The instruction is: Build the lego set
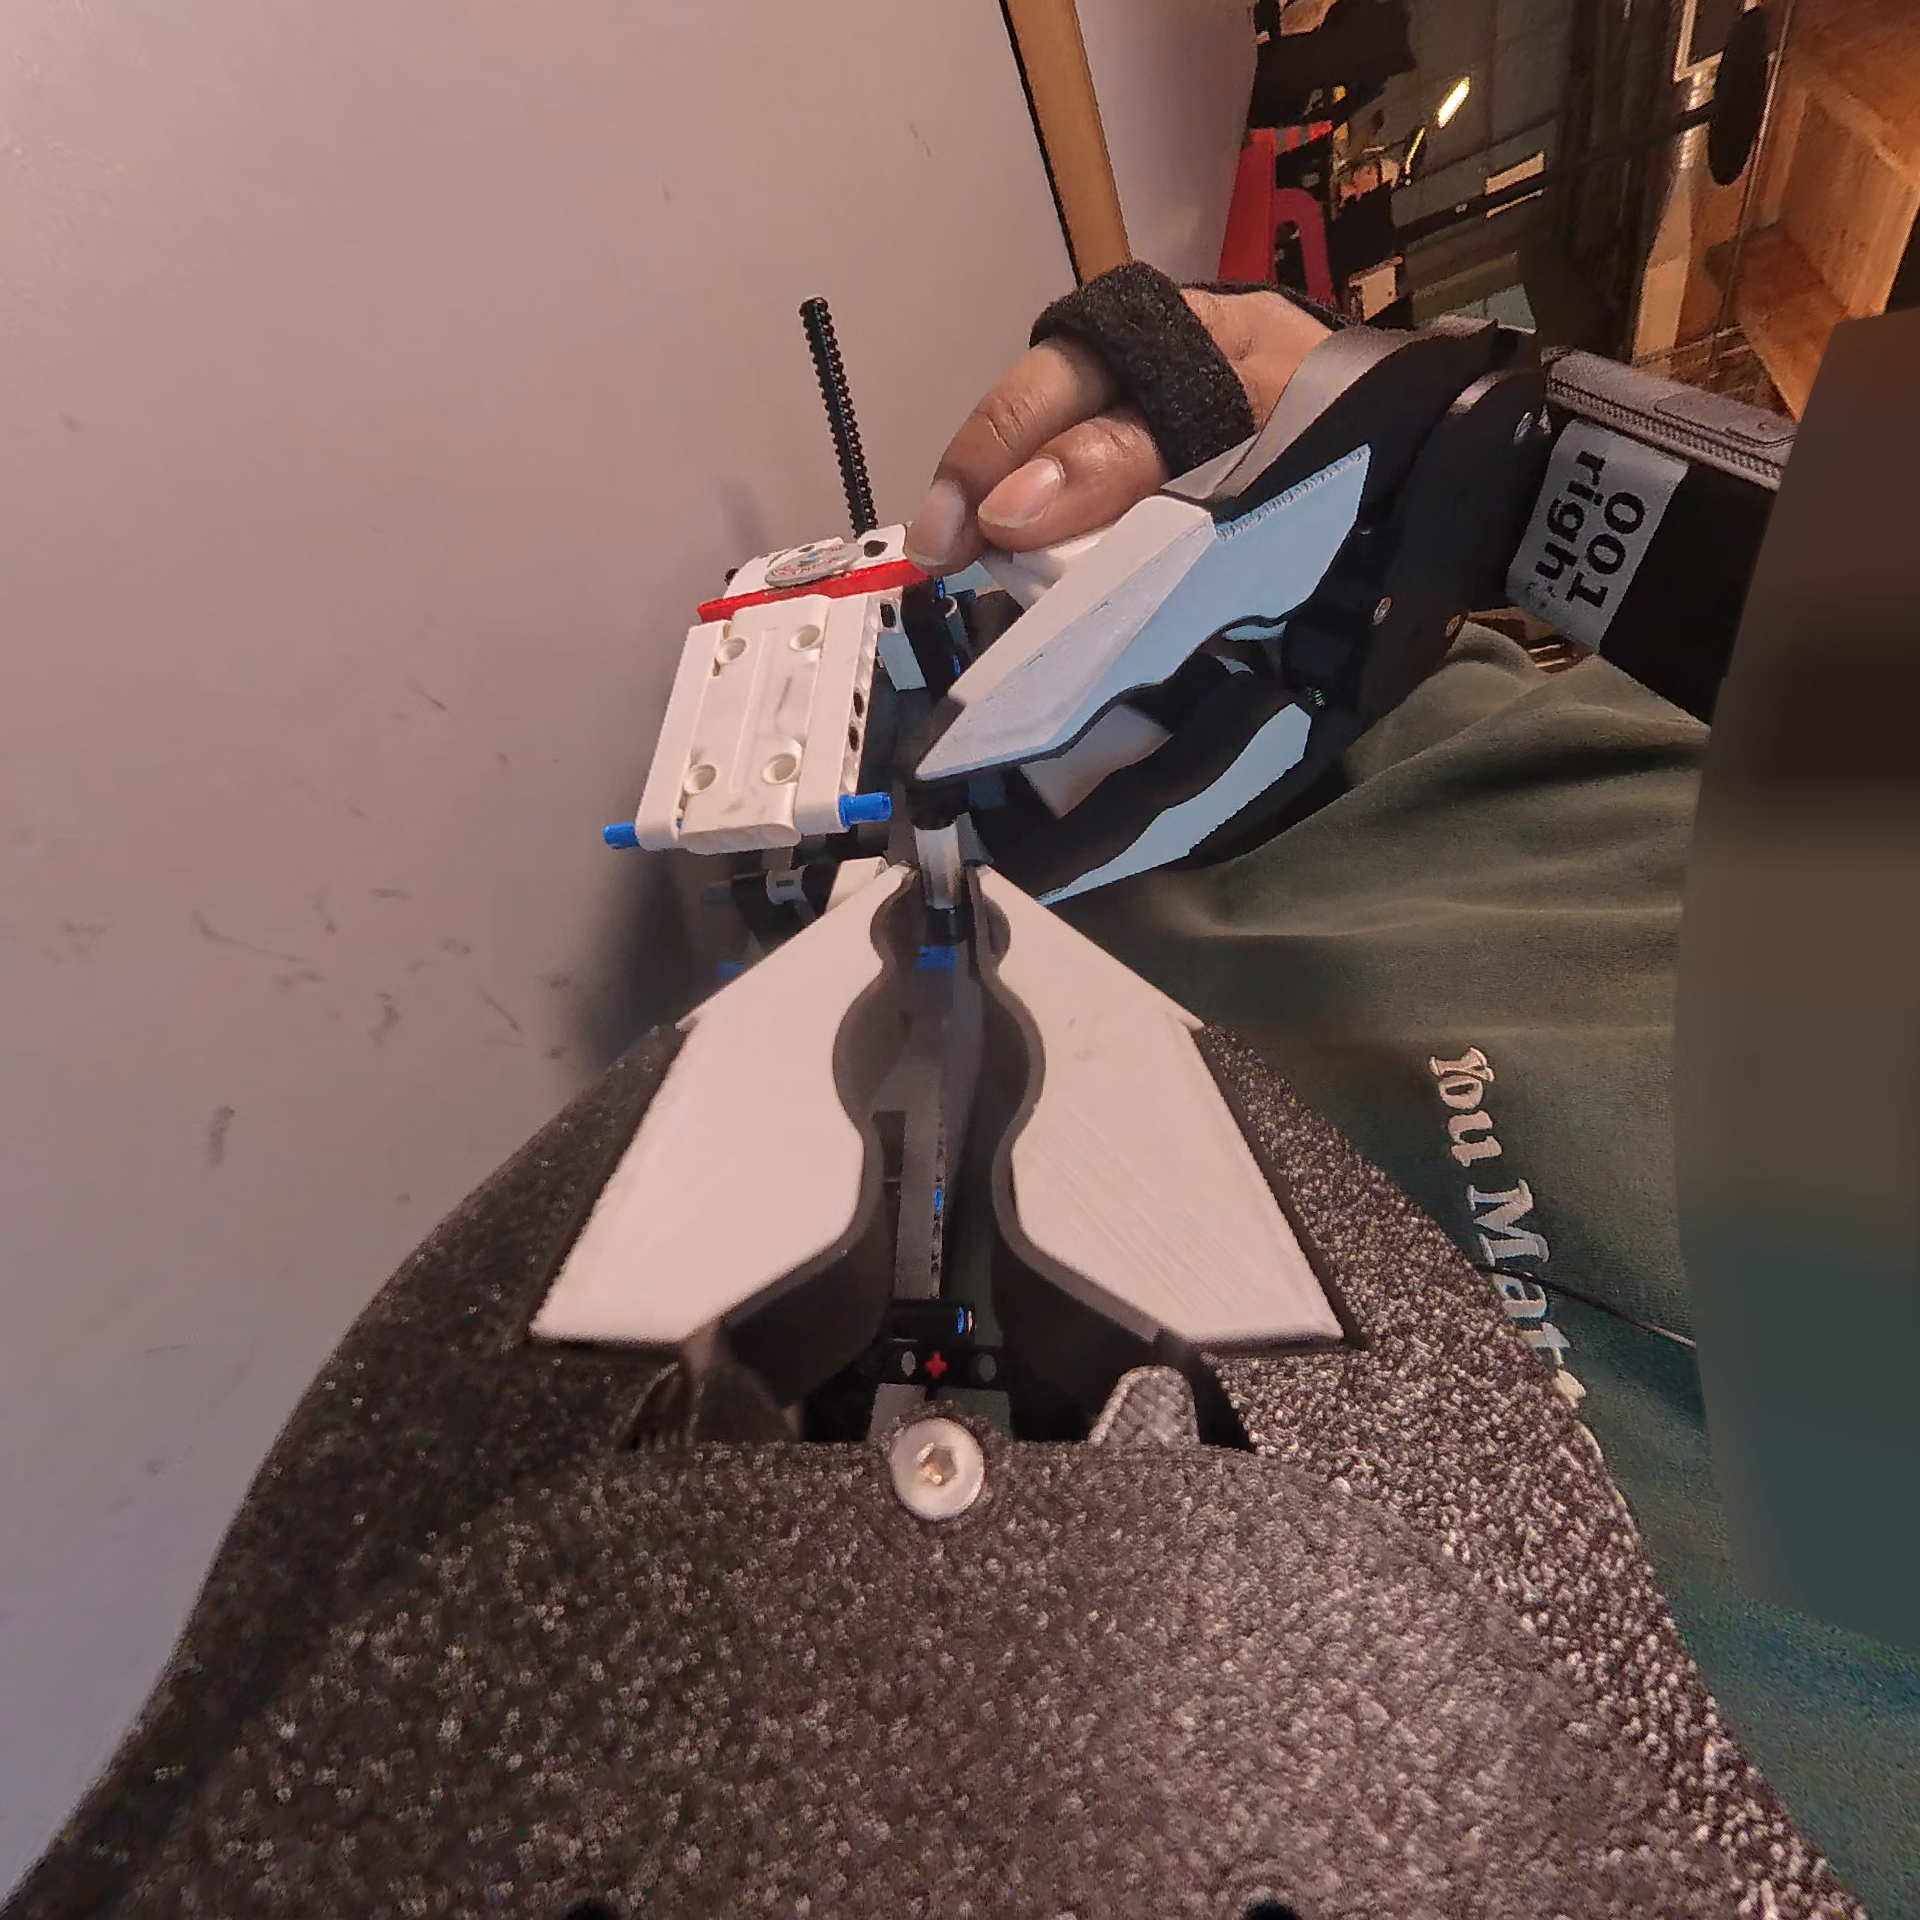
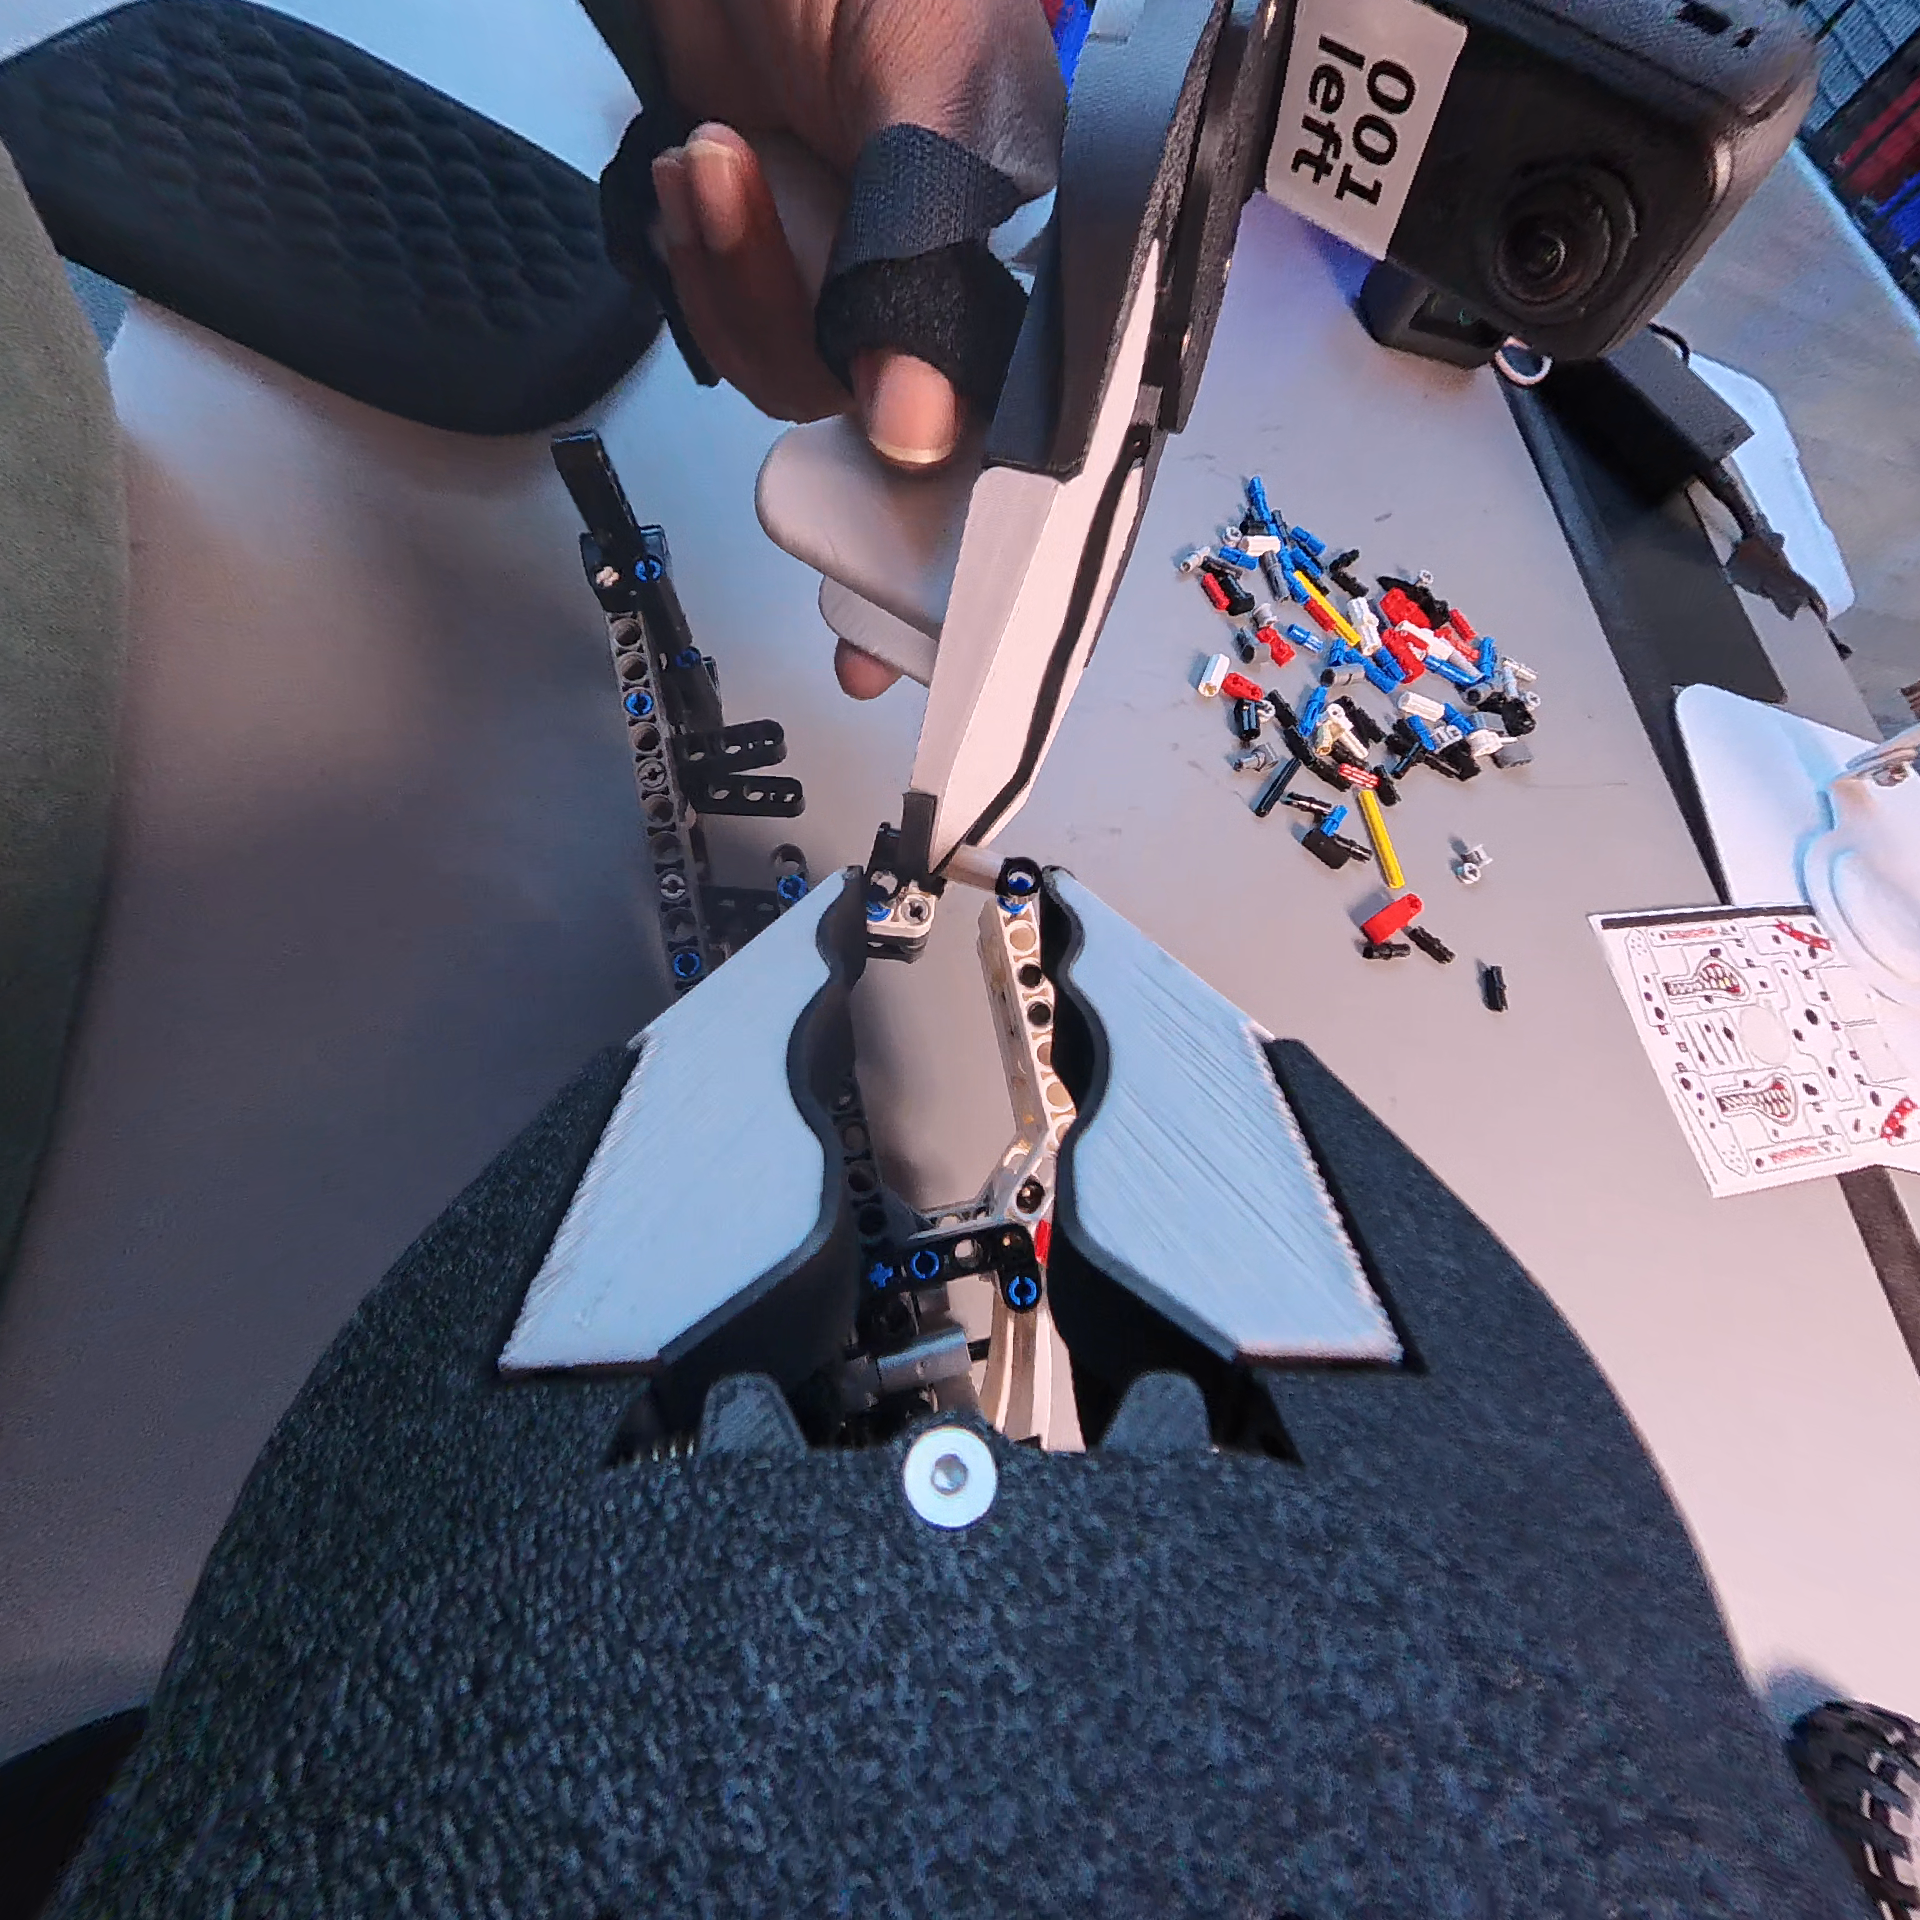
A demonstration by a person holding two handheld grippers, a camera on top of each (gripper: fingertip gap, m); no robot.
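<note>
The lego model (image 1: 748, 717) is a white panel with a red strip, blue pins and a black ribbed rod sticking up. My left gripper (image 1: 943, 883) is shut on a white and black part at the model's near end. My right gripper (image 1: 930, 764) comes in from the right, and a finger of its hand rests on the red strip. In the right wrist view, my right gripper (image 2: 951, 894) is closed around the model's white bent beam (image 2: 1023, 1039) and black beams. The left gripper (image 2: 925, 831) comes down from above, pinching a small connector (image 2: 899, 909) at the tips.
A pile of loose small pieces (image 2: 1361, 675) in blue, red, black, white and yellow lies on the grey table (image 2: 1299, 1299) to the right. A sticker sheet (image 2: 1756, 1049) lies at the right edge. A long black and grey beam assembly (image 2: 665, 748) extends left. A black mesh chair back (image 2: 312, 208) is at top left. Left and right tips are no more than a few centimetres apart.
</note>
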